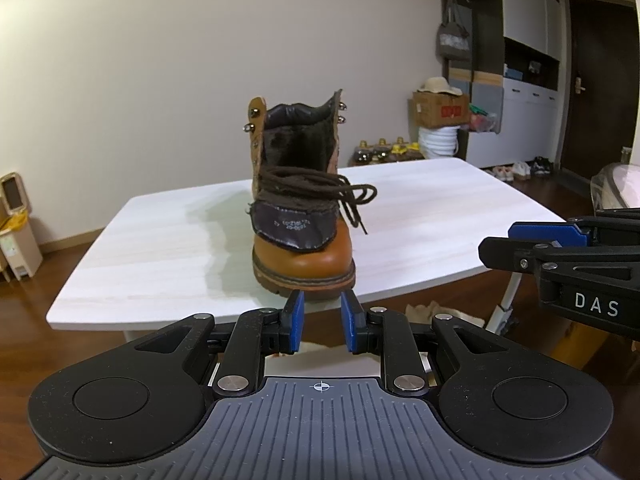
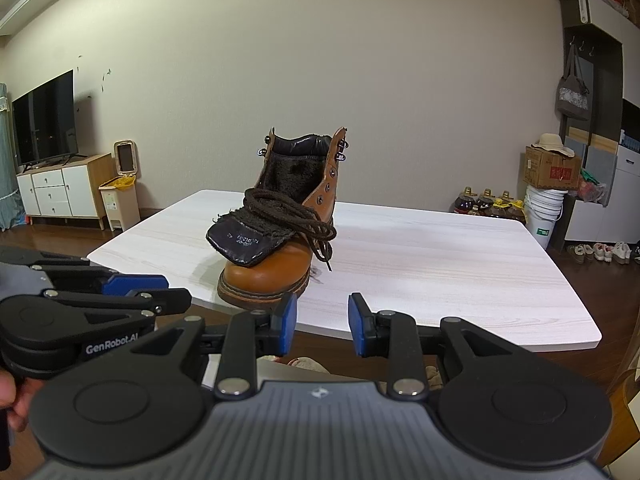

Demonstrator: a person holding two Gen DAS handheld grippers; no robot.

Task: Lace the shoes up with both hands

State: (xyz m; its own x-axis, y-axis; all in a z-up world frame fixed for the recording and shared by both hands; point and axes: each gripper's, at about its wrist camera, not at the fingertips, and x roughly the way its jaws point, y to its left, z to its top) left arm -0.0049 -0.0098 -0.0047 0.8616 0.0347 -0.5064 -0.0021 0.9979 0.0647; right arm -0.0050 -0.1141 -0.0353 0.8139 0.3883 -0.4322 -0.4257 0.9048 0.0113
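Standing upright at the middle of both frames, the tan leather ankle boot with a dark fleece lining (image 1: 304,216) rests near the front edge of the pale wood-grain tabletop (image 1: 420,216), toe pointing at the cameras. Its dark brown tongue (image 1: 294,226) is folded forward over the toe, and the dark brown round cord lace (image 1: 320,188) lies in loose coils across the throat, one free end dangling at the centre-right of the left wrist frame. The upper eyelets and metal hooks look empty.

The boot looks stiff and fairly heavy (thick lugged sole), so it should stay put under a light tug. The lace is the opposite: soft, limp and thin, likely to slip from a shallow pinch. The hard tipped end (image 2: 329,267) seems the best hold, being the stiffest part for guiding through an eyelet.

The left gripper (image 1: 322,322), low in its own frame, has its blue pads apart with nothing between them, just short of the toe. The right gripper (image 2: 322,324) is likewise spread and empty, hovering before the table edge.
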